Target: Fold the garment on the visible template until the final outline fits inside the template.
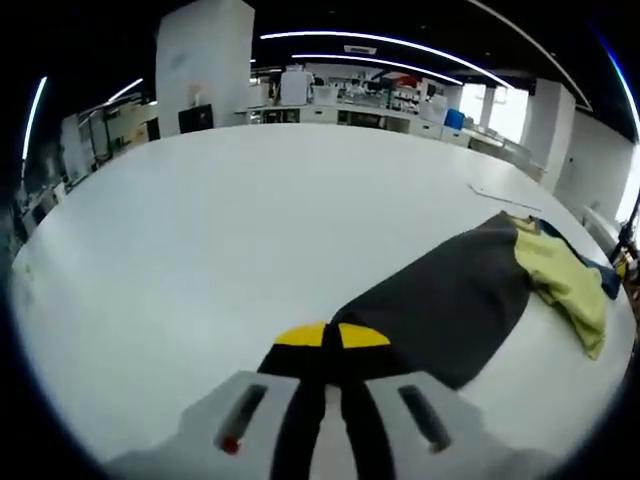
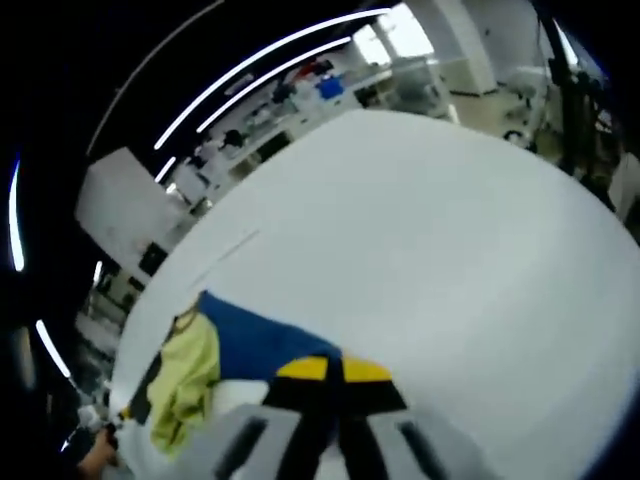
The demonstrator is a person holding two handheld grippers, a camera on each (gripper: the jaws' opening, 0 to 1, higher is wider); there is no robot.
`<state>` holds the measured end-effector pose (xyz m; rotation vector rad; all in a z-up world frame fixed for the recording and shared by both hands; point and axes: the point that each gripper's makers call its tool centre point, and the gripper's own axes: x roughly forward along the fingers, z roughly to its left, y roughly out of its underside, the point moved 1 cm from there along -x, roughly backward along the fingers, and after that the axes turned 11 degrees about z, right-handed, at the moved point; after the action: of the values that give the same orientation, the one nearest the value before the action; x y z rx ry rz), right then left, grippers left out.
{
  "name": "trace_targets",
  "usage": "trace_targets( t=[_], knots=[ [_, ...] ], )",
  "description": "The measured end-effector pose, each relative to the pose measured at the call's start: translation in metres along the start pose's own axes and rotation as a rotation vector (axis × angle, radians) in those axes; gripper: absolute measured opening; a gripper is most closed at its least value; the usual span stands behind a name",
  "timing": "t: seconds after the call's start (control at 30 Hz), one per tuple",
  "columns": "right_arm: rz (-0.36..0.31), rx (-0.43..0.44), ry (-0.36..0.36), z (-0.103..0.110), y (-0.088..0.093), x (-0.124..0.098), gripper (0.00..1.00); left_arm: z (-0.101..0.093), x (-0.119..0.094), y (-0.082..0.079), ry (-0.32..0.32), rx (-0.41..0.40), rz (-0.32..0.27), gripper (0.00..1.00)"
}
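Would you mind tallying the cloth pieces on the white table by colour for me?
Dark grey cloth: 1
Yellow cloth: 1
Blue cloth: 1
Total: 3 colour areas on the table; whether they are separate garments or panels of one, I cannot tell.

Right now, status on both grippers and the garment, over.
Left gripper shut on dark garment. Right gripper shut at blue garment edge. Yellow-green garment bunched at far end. White table otherwise bare; no template outline seen.
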<state>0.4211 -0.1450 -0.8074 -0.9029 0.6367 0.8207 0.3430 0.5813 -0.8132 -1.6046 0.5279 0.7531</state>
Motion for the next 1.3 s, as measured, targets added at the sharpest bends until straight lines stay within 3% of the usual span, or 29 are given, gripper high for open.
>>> trace_targets(
  t=[0.17,0.23,0.33,0.43,0.5,0.57,0.77,0.9,1.03,1.3],
  knots=[
    [0.009,0.024,-0.01,-0.005,0.003,0.002,0.0,0.001,0.001,0.001,0.004,-0.02,-0.002,0.0],
    [0.011,0.022,-0.015,-0.004,0.004,0.002,0.0,0.002,0.0,0.0,0.016,-0.021,-0.018,0.05],
    [0.008,-0.082,0.026,-0.006,0.005,-0.002,0.05,0.004,-0.001,-0.004,0.014,0.006,-0.039,0.19],
    [-0.001,-0.148,0.04,-0.003,0.006,-0.007,0.18,0.0,-0.003,-0.008,0.039,0.036,-0.053,0.32],
    [0.006,-0.213,0.036,0.0,0.008,-0.009,0.24,-0.008,-0.005,-0.007,0.089,0.059,-0.056,0.36],
    [0.014,-0.262,0.036,0.001,0.009,-0.01,0.29,-0.013,-0.009,-0.007,0.098,0.125,-0.059,0.44],
    [0.032,-0.464,0.028,0.02,0.023,-0.014,0.44,-0.037,-0.026,-0.005,0.181,0.16,-0.096,0.67],
    [0.078,-0.605,0.02,0.026,0.034,-0.012,0.45,-0.06,-0.039,0.004,0.229,0.234,-0.085,0.77],
    [0.094,-0.61,0.025,0.025,0.041,-0.008,0.44,-0.08,-0.051,0.01,0.301,0.242,-0.087,0.85],
    [0.114,-0.69,0.012,0.026,0.048,-0.005,0.39,-0.109,-0.073,0.017,0.371,0.314,-0.089,0.96]
  ],
)
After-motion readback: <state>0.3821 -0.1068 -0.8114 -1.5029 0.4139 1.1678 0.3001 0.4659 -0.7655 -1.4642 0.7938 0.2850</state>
